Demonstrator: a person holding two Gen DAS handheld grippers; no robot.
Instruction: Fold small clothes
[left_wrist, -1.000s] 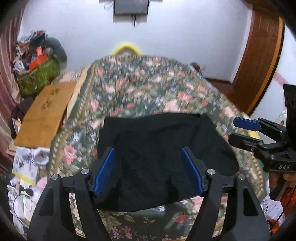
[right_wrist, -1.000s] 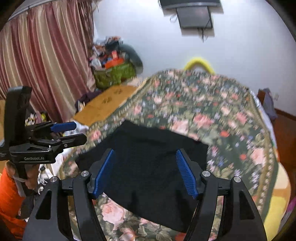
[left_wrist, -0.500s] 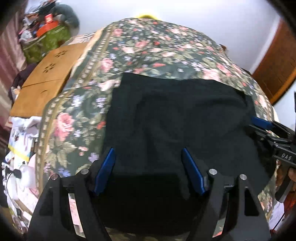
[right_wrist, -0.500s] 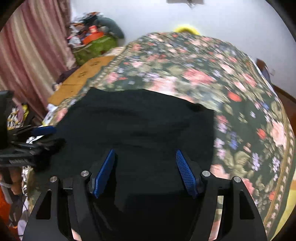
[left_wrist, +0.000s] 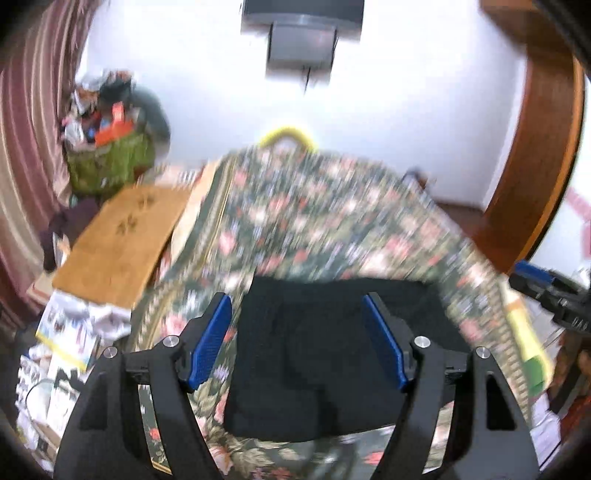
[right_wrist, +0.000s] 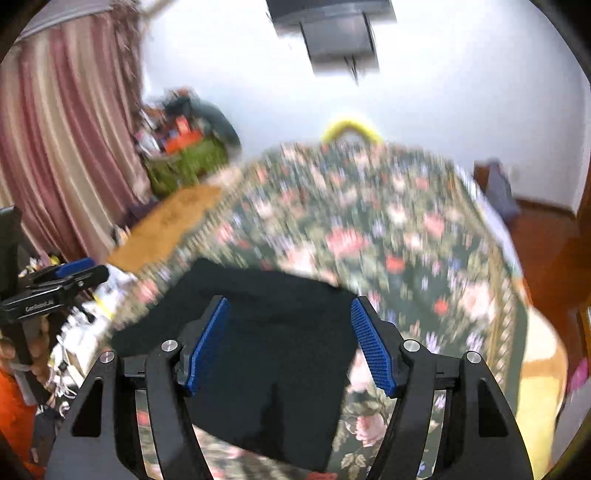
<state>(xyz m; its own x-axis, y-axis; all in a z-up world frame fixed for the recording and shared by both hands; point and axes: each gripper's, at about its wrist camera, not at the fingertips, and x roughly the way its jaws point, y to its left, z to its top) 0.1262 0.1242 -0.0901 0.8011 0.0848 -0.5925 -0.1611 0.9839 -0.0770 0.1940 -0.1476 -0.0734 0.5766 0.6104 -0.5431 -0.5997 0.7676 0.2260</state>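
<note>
Fingers (left_wrist: 212, 343) spread and closing (left), right fingers (right_wrist: 369, 343) spread, green bag (left_wrist: 109, 166) stuffed with clutter

The left hand-held gripper (right_wrist: 79, 277) reads "GenRobot.AI" (the other's lettering is blurred).

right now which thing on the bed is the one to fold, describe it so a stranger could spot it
Start at the big bed covered by a floral bedspread with pink and red flowers on dark green. On its near end, just past the camera, lies the black garment, spread flat. It is the only plain, dark, unpatterned piece on that busy cover.
</note>
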